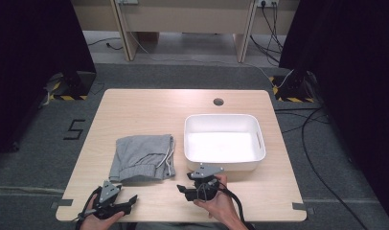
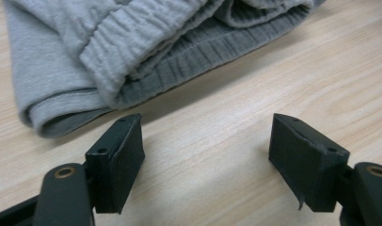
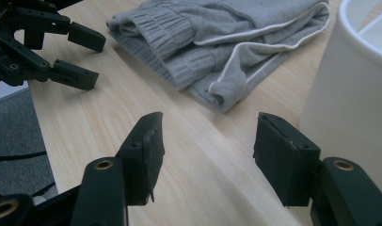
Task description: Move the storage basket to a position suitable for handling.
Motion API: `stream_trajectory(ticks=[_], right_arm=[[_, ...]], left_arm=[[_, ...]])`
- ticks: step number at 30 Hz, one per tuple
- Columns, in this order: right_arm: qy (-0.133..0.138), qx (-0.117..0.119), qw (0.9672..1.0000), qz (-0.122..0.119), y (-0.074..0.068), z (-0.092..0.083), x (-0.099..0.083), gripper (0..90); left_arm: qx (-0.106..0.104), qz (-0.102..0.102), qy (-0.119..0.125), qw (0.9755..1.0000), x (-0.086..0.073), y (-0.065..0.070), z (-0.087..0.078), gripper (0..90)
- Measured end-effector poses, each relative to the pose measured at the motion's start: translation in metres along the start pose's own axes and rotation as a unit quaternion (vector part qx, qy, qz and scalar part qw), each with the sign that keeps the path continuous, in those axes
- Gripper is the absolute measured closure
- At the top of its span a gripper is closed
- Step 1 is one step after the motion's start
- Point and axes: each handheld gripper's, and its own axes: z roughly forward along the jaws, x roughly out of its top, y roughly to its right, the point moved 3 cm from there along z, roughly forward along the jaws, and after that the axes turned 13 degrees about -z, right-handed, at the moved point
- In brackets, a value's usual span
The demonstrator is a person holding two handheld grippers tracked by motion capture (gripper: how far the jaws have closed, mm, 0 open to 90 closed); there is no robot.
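Observation:
A folded grey garment [image 1: 142, 158] with a white drawstring lies left of the table's middle. In the left gripper view the garment [image 2: 132, 47] has its ribbed hem just beyond the jaws. My left gripper [image 1: 130, 202] rests near the table's front edge, below the garment's left corner, and the left gripper [image 2: 207, 120] is open over bare wood. My right gripper [image 1: 182, 190] sits in front of the white tub [image 1: 223, 141] with its jaws toward the garment. That right gripper [image 3: 210, 120] is open with nothing between its jaws, the garment [image 3: 217, 42] ahead and the tub [image 3: 354, 84] at its right.
The wooden table [image 1: 149, 108] has a round cable hole [image 1: 218, 101] at the back. The tub is empty. In the right gripper view the left gripper [image 3: 97, 63] shows at the upper left. Dark curtains flank the table, and cables [image 1: 307, 143] trail on the floor at the right.

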Motion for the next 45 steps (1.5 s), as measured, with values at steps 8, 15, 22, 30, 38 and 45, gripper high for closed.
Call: stream_trajectory(ticks=[8, 15, 22, 30, 38, 45], right_arm=[[0.003, 0.007, 1.0, 0.0, -0.002, 0.01, 0.01, 43.2], [0.006, 0.01, 0.9999, 0.0, -0.002, 0.016, 0.016, 43.0], [0.006, 0.014, 0.9999, -0.005, -0.005, 0.025, 0.022, 42.7], [0.003, 0.006, 1.0, -0.002, -0.004, 0.034, 0.028, 39.8], [0.002, -0.006, 1.0, 0.005, 0.0, 0.041, 0.031, 36.7], [0.006, -0.011, 0.9999, 0.011, 0.004, 0.045, 0.034, 36.9]], left_arm=[[0.011, -0.009, -0.003, 0.9999, -0.002, -0.01, -0.006, 26.1], [0.02, -0.016, -0.005, 0.9997, -0.002, -0.018, -0.009, 26.2], [0.031, -0.024, -0.005, 0.9992, 0.0, -0.029, -0.012, 27.3], [0.039, -0.04, 0.013, 0.9984, 0.009, -0.042, -0.019, 27.5], [0.024, -0.07, 0.037, 0.9966, 0.025, -0.055, -0.023, 25.6], [0.025, -0.083, 0.05, 0.995, 0.042, -0.064, -0.02, 24.6]])
